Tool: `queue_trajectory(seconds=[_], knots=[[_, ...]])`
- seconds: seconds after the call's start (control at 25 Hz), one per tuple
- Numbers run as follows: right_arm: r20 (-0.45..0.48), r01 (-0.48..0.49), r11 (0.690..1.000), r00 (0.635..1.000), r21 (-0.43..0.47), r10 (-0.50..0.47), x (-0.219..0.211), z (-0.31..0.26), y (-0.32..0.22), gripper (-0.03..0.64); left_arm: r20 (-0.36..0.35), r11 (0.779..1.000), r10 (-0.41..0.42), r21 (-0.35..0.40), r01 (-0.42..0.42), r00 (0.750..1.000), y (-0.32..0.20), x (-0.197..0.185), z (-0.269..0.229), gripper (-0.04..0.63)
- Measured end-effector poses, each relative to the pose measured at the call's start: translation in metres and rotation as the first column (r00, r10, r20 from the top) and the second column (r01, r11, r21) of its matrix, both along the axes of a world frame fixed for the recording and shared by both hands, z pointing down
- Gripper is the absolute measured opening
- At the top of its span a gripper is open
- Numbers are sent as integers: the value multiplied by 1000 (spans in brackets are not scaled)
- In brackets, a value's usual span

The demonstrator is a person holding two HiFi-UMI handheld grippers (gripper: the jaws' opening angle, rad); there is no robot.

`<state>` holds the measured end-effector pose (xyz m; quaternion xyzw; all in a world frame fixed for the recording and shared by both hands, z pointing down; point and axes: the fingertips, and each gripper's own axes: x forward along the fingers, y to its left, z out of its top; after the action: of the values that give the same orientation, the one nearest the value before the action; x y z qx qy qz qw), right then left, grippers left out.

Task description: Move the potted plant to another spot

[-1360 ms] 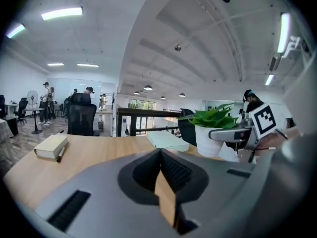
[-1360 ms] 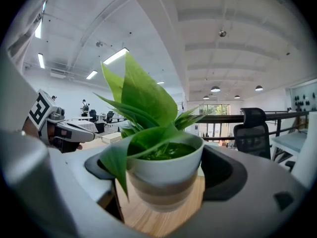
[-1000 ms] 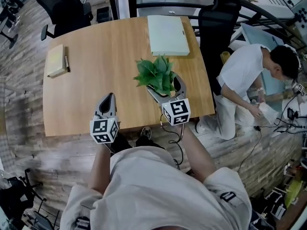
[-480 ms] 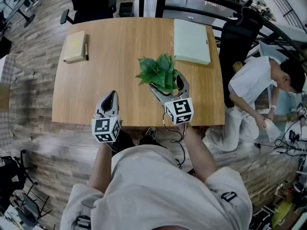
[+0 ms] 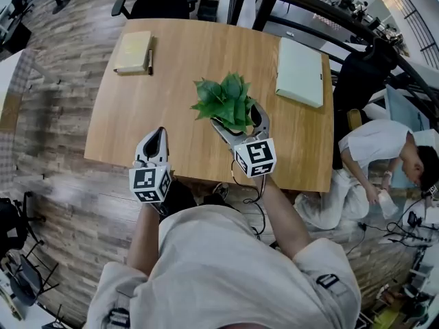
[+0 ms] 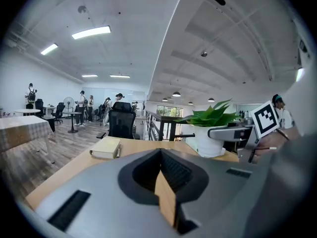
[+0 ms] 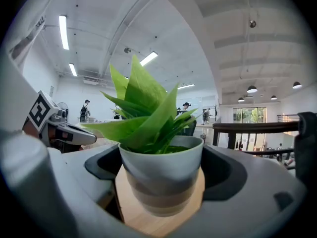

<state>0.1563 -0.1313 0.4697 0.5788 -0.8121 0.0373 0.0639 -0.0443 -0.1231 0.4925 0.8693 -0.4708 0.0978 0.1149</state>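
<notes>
Right gripper [image 5: 241, 123]: my jaws clasp the potted plant [image 5: 225, 100] at its pot, upright, dead ahead | left gripper [image 5: 155, 141]: closed, empty, well left | table [image 5: 158, 81] beneath.

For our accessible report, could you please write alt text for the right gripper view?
A white pot of green leaves fills the middle, gripped on both sides by the right tongs over a wooden table. The left tongs show at far left, with a bright office behind.

Head view: leaves [image 5: 223, 103] mostly hide pot [image 7: 161, 177].
</notes>
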Motion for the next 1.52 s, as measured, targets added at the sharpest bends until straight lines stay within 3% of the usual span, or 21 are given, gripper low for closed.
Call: queue_trajectory(seconds=[0.8, 1.16, 1.52], knots=[[-1, 214, 976, 977, 28, -214, -139, -20, -68, 497, -3, 987, -159, -30, 159, 987, -36, -115, 6, 11], [12, 230, 973, 973, 3, -230, -205, -8, -93, 497, -13, 987, -151, -62, 149, 989, -65, -172, 24, 11], [38, 175, 983, 984, -63, -172, -219, 20, -105, 497, -23, 990, -87, -114, 84, 996, -87, -180, 48, 11]])
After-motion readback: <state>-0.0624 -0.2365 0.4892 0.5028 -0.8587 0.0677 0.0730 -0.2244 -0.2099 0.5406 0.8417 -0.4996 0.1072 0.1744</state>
